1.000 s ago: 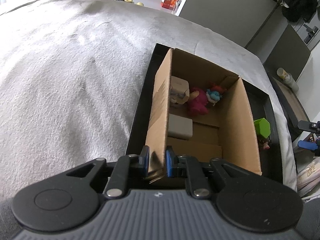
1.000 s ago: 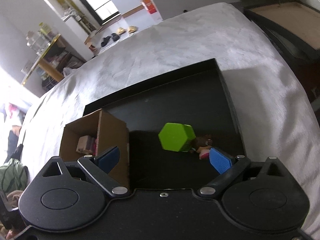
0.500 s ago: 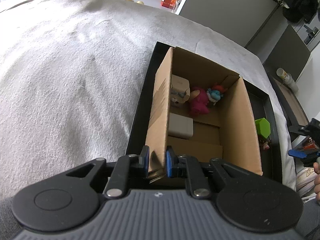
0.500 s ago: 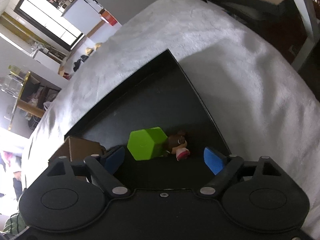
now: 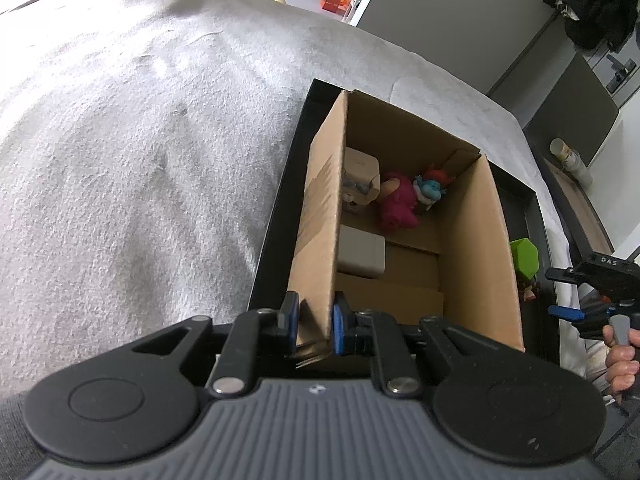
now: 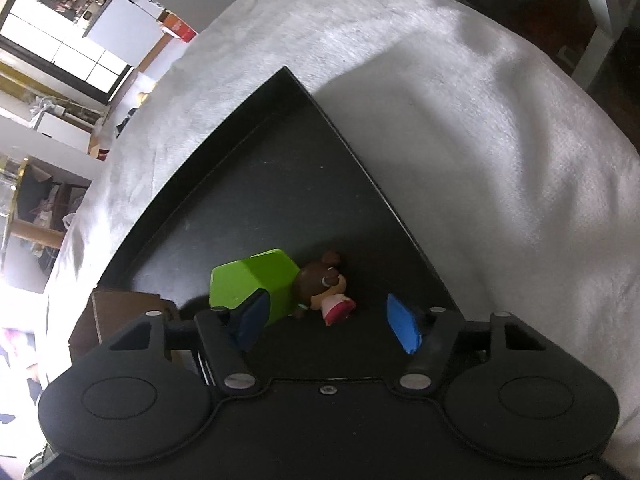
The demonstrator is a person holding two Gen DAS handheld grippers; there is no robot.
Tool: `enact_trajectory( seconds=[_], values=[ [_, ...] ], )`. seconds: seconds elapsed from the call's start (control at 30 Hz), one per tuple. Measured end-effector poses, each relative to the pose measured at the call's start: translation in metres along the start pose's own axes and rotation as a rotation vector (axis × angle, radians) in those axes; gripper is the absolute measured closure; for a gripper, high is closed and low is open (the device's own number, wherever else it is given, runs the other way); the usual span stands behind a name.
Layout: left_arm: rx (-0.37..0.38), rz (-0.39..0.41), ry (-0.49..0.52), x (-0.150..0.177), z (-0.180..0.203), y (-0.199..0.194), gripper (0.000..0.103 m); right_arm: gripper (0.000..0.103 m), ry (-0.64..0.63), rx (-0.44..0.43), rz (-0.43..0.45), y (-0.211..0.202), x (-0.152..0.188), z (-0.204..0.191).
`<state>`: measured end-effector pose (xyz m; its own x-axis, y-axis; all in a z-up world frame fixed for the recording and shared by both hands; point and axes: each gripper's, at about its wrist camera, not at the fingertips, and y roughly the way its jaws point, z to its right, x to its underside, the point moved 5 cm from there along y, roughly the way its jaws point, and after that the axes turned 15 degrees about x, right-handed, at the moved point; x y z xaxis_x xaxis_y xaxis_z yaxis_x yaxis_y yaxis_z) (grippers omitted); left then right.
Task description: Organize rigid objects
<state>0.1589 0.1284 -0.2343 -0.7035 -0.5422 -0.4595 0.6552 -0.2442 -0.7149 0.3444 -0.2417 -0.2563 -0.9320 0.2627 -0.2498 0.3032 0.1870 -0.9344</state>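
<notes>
Right gripper (image 6: 326, 320) jaws are closing, nothing yet pinched; they should be centred on the small brown-haired toy figure (image 6: 326, 290), clear of the green hexagonal block (image 6: 248, 284).

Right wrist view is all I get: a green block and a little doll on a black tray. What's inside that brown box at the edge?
Observer: The cardboard box holds a pink toy, a blue-haired figure and two pale blocks.
Operator: Is anything holding the box?
Observer: Yes, the left gripper is shut on its near wall.
Operator: Has my gripper grabbed the doll?
Observer: No. The right gripper is closing with the doll between its jaws, untouched.
</notes>
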Motion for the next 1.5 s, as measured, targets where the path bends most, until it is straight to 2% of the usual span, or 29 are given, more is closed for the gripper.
enact_trajectory(
  seconds=[0.23, 0.47, 0.53, 0.6, 0.77, 0.87, 1.23, 1.5],
  values=[
    [0.0, -0.004, -0.001, -0.001, -0.001, 0.002, 0.087, 0.043, 0.03, -0.005, -0.024, 0.013, -0.004, -0.002],
    [-0.001, -0.003, 0.001, -0.001, -0.001, 0.002, 0.087, 0.044, -0.009, 0.008, -0.047, 0.024, -0.003, -0.012],
    [-0.002, -0.003, 0.001, -0.001, -0.001, 0.003, 0.087, 0.049, -0.021, 0.018, -0.05, 0.026, -0.002, -0.013],
    [-0.002, -0.003, 0.001, -0.001, -0.001, 0.003, 0.087, 0.062, -0.02, 0.018, -0.057, 0.028, -0.002, -0.013],
    [0.001, -0.003, 0.003, 0.0, -0.001, 0.003, 0.087, 0.064, -0.045, 0.034, -0.044, 0.025, 0.001, -0.014],
    [0.004, 0.0, 0.003, 0.0, -0.002, 0.002, 0.087, 0.08, -0.044, 0.029, -0.051, 0.021, 0.004, -0.011],
    [0.015, 0.01, 0.001, 0.001, -0.001, -0.004, 0.087, 0.08, -0.029, 0.069, -0.039, 0.01, 0.01, 0.0],
    [0.019, 0.01, -0.002, 0.0, 0.0, -0.003, 0.087, 0.081, -0.035, 0.04, -0.025, -0.006, 0.015, 0.0]
  ],
)
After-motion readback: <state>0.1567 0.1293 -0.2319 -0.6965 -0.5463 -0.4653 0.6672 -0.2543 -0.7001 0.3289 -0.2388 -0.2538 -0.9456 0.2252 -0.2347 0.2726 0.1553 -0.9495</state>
